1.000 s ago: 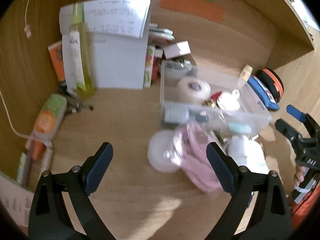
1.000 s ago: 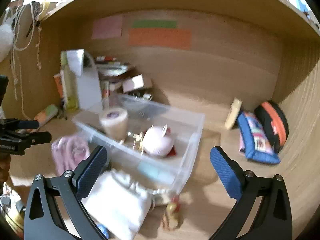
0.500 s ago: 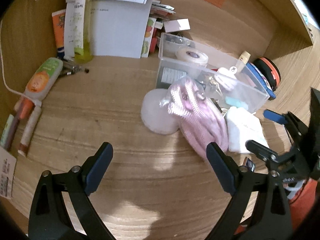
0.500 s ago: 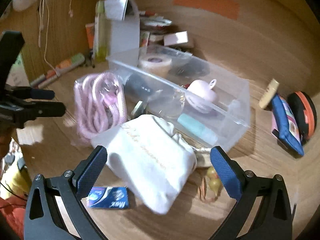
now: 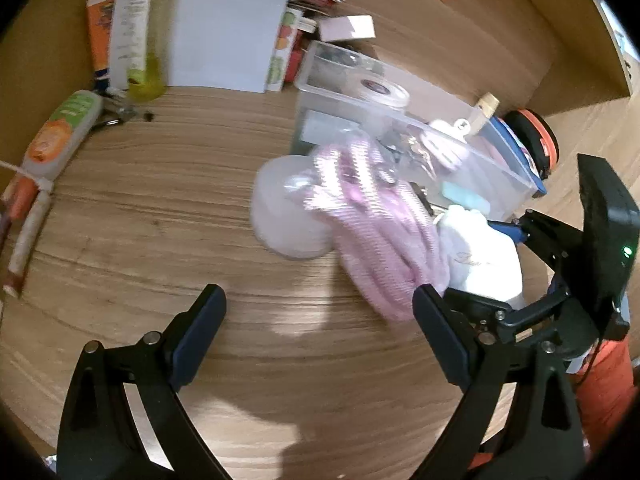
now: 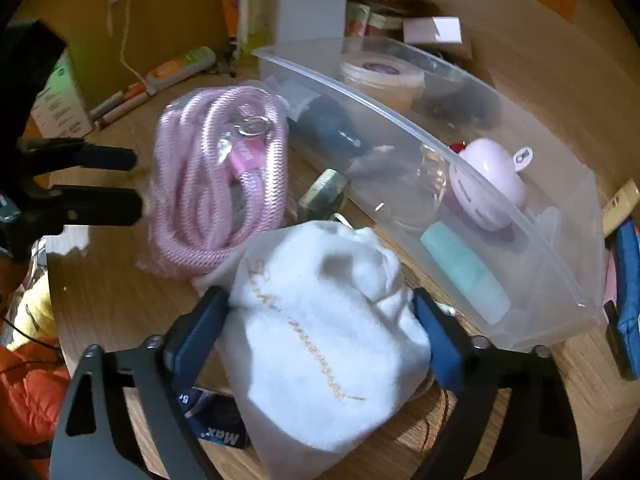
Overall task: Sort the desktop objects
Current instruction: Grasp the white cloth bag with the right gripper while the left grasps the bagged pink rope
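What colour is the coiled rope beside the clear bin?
Pale pink rope; clearest in the right wrist view.

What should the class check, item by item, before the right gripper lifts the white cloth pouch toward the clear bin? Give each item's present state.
1. Right gripper straddles the white pouch: ok; its jaws have just been closing, pads at the cloth on both sides.
2. Firm grip: cannot tell.
3. Pink rope bundle apart from the pouch: not ok, they touch.
4. Clear bin has free room: ok, a gap shows beside the teal item.
5. Left gripper empty and open: ok.
6. Blue packet under the pouch may snag: cannot tell.
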